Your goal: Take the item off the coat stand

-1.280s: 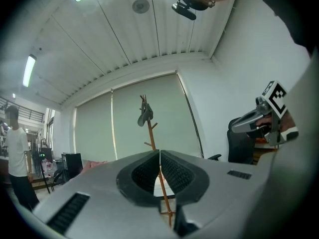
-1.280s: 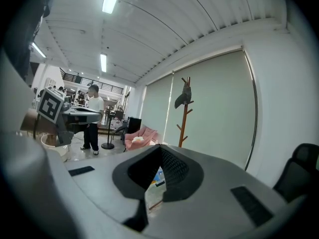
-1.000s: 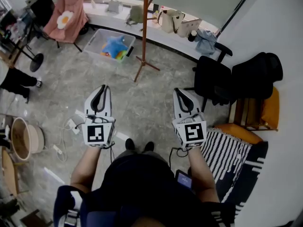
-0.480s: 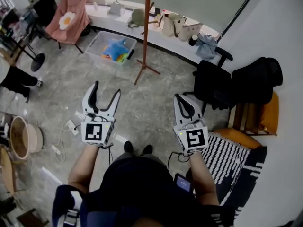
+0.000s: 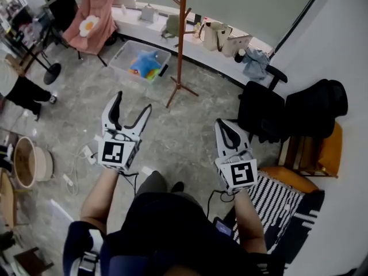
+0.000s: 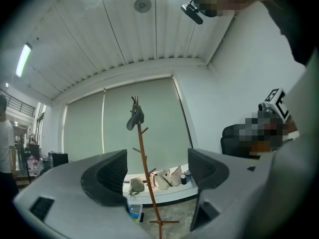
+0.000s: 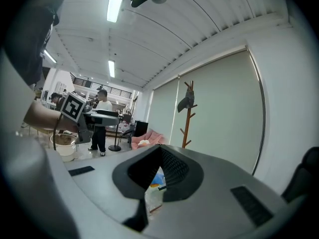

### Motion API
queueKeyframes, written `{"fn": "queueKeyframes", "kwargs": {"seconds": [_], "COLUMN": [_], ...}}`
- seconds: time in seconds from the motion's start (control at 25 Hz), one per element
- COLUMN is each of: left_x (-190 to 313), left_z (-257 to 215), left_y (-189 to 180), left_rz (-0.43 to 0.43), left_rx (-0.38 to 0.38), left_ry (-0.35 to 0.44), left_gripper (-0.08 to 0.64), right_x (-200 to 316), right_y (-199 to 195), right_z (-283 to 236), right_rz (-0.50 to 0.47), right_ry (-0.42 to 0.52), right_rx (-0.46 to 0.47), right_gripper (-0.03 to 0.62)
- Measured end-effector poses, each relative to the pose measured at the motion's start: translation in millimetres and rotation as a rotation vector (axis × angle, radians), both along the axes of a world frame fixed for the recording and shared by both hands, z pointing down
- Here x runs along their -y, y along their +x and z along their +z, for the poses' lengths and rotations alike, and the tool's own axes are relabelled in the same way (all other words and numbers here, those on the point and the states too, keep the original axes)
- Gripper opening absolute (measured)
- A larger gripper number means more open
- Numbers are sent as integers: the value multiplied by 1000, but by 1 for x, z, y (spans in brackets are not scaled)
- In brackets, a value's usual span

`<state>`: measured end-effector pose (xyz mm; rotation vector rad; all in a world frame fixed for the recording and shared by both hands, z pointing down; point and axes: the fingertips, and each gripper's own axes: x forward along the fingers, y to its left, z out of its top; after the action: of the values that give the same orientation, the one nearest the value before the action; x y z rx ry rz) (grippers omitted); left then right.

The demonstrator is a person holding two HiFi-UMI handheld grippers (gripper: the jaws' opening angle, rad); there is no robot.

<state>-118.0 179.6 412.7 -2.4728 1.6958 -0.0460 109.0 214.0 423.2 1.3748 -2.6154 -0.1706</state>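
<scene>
The left gripper is opening its jaws, with nothing between them; the right gripper is sitting closed and empty. Well ahead of both, the grey cap is hanging atop the coat stand, so approaching, grasping and lifting are all remaining.

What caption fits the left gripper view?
Left gripper, empty jaws opening, faces the grey item atop the coat stand.

- Coat stand: reddish-brown wood, smooth, with a slight sheen.
- Hat on the stand: grey cloth, matt.
- Floor: grey marbled stone-look tiles, smooth, low gloss.
- Storage bin: clear plastic, glossy.
- Rug: black-and-white woven cloth, coarse.
- Chair: pink cloth, matt.
</scene>
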Motion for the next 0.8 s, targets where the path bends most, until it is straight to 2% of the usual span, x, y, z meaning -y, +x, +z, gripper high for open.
{"fn": "queueKeyframes", "kwargs": {"seconds": [0.2, 0.32, 0.48, 0.6, 0.8], "left_x": [44, 85, 150, 195, 271], "left_z": [-8, -22, -51, -68, -96], "left_y": [-3, -4, -20, -33, -35], "left_rz": [5, 28, 65, 101, 137], "left_rx": [-3, -9, -23, -5, 20], "left_ry": [16, 56, 98, 113, 140], "left_gripper": [367, 367, 367, 367, 367], "right_x": [35, 72, 137, 190, 281], "right_y": [2, -1, -25, -47, -59], "right_z": [5, 8, -7, -26, -62], "right_rz": [10, 22, 30, 33, 49], "right_ry": [-10, -2, 14, 47, 97], "right_rx": [1, -8, -3, -6, -12], "right_gripper": [18, 18, 18, 18, 20]}}
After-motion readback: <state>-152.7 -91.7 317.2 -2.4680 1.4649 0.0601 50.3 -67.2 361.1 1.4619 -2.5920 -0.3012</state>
